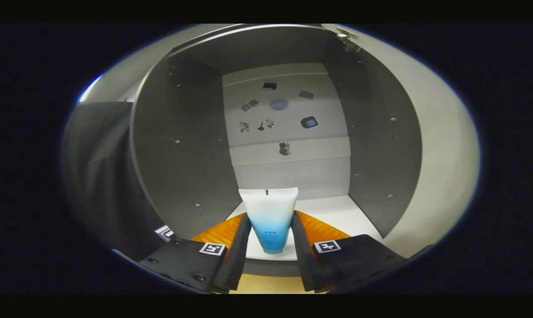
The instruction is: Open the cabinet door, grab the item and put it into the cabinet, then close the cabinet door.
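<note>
A white-to-blue squeeze tube [270, 218] stands upright, cap end down, between my fingers. My gripper [270, 225] is shut on the tube, with both fingers pressing its sides. The tube hangs over the front of the cabinet's white shelf floor [337, 214]. The cabinet [191, 145] stands open in front of me, with dark grey side walls and a pale back wall [288, 132] carrying several small dark marks. The open door [443, 145] swings out to the right, its hinge [348, 39] showing at the top.
The left cabinet wall [182, 168] and the right wall [376, 145] bound the opening on either side of my fingers. A dark cloth [98, 176] hangs left of the cabinet. A tan surface [266, 285] lies below the shelf's front edge.
</note>
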Available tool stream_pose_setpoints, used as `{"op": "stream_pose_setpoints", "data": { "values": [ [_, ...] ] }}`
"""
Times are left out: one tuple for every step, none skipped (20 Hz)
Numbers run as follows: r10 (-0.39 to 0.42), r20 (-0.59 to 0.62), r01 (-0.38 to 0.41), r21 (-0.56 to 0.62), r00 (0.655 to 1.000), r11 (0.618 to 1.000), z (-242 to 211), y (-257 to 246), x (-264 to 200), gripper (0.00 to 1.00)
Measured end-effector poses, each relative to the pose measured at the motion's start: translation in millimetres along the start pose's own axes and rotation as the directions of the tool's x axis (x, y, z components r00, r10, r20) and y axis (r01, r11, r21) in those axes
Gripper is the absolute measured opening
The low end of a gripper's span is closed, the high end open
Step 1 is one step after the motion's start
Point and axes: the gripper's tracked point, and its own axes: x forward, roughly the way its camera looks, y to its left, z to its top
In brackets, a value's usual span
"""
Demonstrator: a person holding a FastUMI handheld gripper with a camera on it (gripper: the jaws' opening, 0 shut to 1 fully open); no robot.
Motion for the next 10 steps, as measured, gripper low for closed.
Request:
{"op": "stream_pose_setpoints", "data": {
  "values": [
    [-0.010, -0.006, 0.010, 0.006, 1.000, 1.000, -6, -5, 11, 0.59],
    [-0.028, -0.015, 0.028, 0.011, 1.000, 1.000, -13, -10, 20, 0.59],
    [-0.042, -0.022, 0.042, 0.010, 0.999, 0.999, -19, -14, 30, 0.59],
    [-0.056, -0.028, 0.056, 0.006, 0.998, 0.998, -25, -16, 36, 0.59],
    [-0.066, -0.034, 0.066, 0.005, 0.997, 0.998, -30, -18, 41, 0.59],
    [-0.067, -0.038, 0.067, 0.006, 0.997, 0.998, -33, -17, 45, 0.59],
    [-0.064, -0.039, 0.064, 0.012, 0.997, 0.998, -35, -15, 48, 0.59],
    [-0.060, -0.035, 0.060, 0.018, 0.998, 0.998, -36, -13, 50, 0.59],
    [-0.056, -0.037, 0.057, 0.016, 0.998, 0.998, -38, -12, 52, 0.59],
    [-0.057, -0.042, 0.058, 0.011, 0.997, 0.998, -40, -12, 54, 0.59]
  ]
}}
